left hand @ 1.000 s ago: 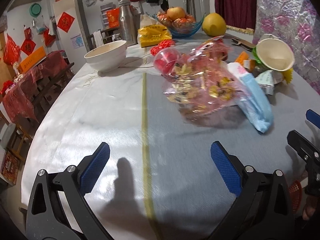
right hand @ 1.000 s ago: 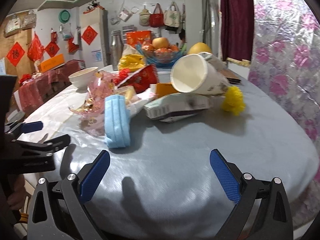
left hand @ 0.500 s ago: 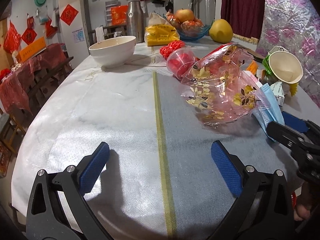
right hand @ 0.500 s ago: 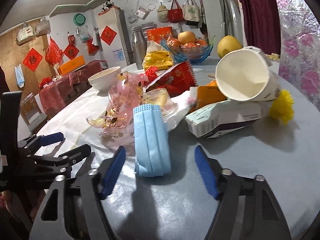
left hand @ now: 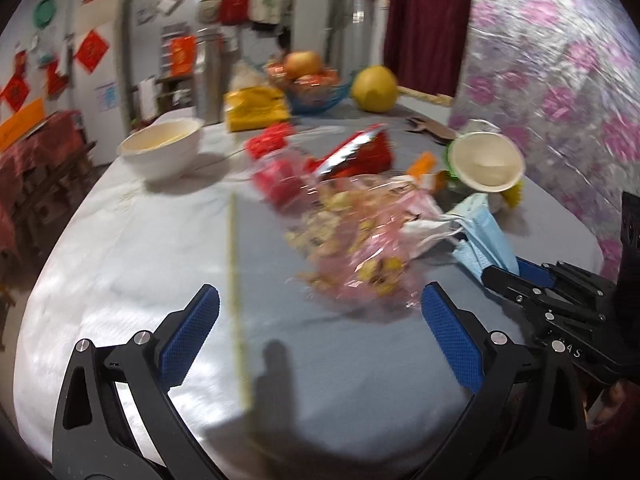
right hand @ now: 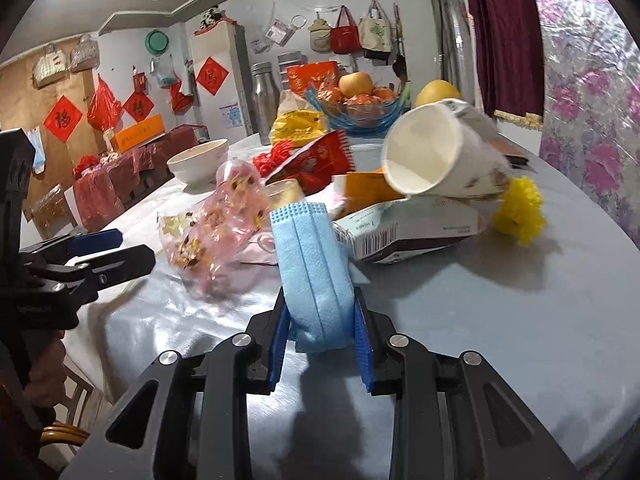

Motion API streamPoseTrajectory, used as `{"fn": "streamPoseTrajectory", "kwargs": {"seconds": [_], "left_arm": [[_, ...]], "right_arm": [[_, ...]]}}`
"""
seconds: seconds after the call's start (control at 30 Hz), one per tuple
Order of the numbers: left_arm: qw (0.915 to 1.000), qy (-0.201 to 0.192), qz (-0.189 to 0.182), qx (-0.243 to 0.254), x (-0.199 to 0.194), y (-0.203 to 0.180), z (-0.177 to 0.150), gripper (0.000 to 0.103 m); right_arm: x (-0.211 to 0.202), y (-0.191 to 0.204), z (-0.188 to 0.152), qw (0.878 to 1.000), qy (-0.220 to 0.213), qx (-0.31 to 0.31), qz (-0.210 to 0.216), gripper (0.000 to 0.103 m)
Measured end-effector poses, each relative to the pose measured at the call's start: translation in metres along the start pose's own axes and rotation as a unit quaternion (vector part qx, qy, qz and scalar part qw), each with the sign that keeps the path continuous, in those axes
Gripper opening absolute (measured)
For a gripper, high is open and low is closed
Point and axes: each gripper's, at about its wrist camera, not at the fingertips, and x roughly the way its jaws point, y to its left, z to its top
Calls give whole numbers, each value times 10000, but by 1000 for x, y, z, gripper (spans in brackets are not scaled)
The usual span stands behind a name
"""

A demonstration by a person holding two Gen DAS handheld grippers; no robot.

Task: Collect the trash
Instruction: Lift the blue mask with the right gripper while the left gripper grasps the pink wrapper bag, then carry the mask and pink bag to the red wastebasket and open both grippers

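**Mask pinched at the near side of the heap**

At the near edge of the trash pile, the right gripper point(right hand: 322, 342) has its fingers clamped on the blue face mask point(right hand: 314, 270); the mask stands up between the pads, just beside the pink wrapper point(right hand: 212, 236) and white packet point(right hand: 412, 232); the left gripper point(left hand: 320, 340) hangs spread wide, holding nothing, over bare desk point(left hand: 140, 264); the desk's right side point(right hand: 520, 340) lies open to its rim.

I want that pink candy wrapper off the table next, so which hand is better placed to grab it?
Left. The left tongs are open and empty right before the pink candy wrapper; the right tongs are shut on the blue face mask.
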Motion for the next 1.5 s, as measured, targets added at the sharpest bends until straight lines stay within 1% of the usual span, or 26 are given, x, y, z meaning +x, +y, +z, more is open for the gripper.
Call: {"fn": "streamPoseTrajectory", "kwargs": {"seconds": [0.1,0.17,0.27,0.33,0.4,0.47,0.5,0.53,0.6,0.63,0.77,0.87,0.9,0.93,1.0,1.07,1.1,1.2,1.23,1.27,1.3,1.33,1.37,1.43,1.47,1.5], "left_arm": [[9997,12,24,254,15,-16,7,97],[9994,117,33,338,29,-23,11,97],[9988,396,-166,236,49,-27,16,97],[9981,484,-346,143,55,-27,19,97],[9977,500,-435,102,59,-29,21,97],[9978,451,-481,54,60,-29,23,93],[9978,414,-517,27,59,-28,23,85],[9976,402,-557,9,58,-27,23,75],[9974,403,-592,-18,55,-24,22,65],[9975,383,-590,-46,52,-22,22,64],[9989,293,-335,-159,40,-6,18,64],[9985,324,-321,-305,35,5,14,66],[9984,304,-339,-347,32,6,14,74],[9984,261,-338,-368,30,6,14,86],[9991,52,-257,-346,24,1,16,96],[9995,-21,-259,-161,26,-9,21,96],[9997,8,-237,-38,31,-14,24,96],[9996,290,-62,40,55,-20,29,96],[9991,418,-54,-50,64,-18,29,94],[9988,463,-82,-148,67,-14,27,90],[9982,511,-160,-260,70,-11,26,77],[9973,582,-301,-343,71,-8,25,70],[9972,563,-324,-383,70,-6,24,68],[9973,456,-389,-421,61,-5,23,55],[9975,387,-442,-393,53,-7,23,52],[9977,323,-463,-366,47,-9,23,45]], "right_arm": [[-6,-9,1,10000,-34,88,11,30],[-8,-13,0,9999,-22,118,48,31],[-11,-16,-2,9998,0,105,168,34],[-12,-17,-3,9999,-19,61,87,35],[-10,-20,-3,9999,5,87,66,34],[-9,-23,-3,9998,40,171,133,33],[-9,-23,-3,9997,43,175,140,32],[-9,-23,-3,9998,36,160,140,32],[-11,-20,-3,9998,-12,104,157,31],[-13,-19,-3,9998,-39,82,186,31],[-27,-15,2,9987,-251,35,441,31],[-44,-15,7,9971,-476,17,594,31],[-48,-14,8,9969,-520,8,592,31],[-52,-14,9,9968,-568,-6,557,31],[-60,-16,11,9968,-650,-4,473,31],[-67,-22,13,9967,-703,64,410,31],[-69,-24,13,9967,-711,98,386,31],[-81,-32,11,9966,-739,245,266,31],[-84,-35,10,9966,-749,283,210,31],[-90,-38,8,9965,-763,324,141,31],[-94,-40,6,9963,-777,347,97,31],[-97,-41,4,9962,-787,366,58,31],[-100,-42,0,9961,-788,392,16,31],[-106,-46,-6,9960,-766,465,-30,31],[-108,-48,-9,9959,-750,501,-44,31],[-110,-50,-12,9958,-729,551,-68,31]]}}
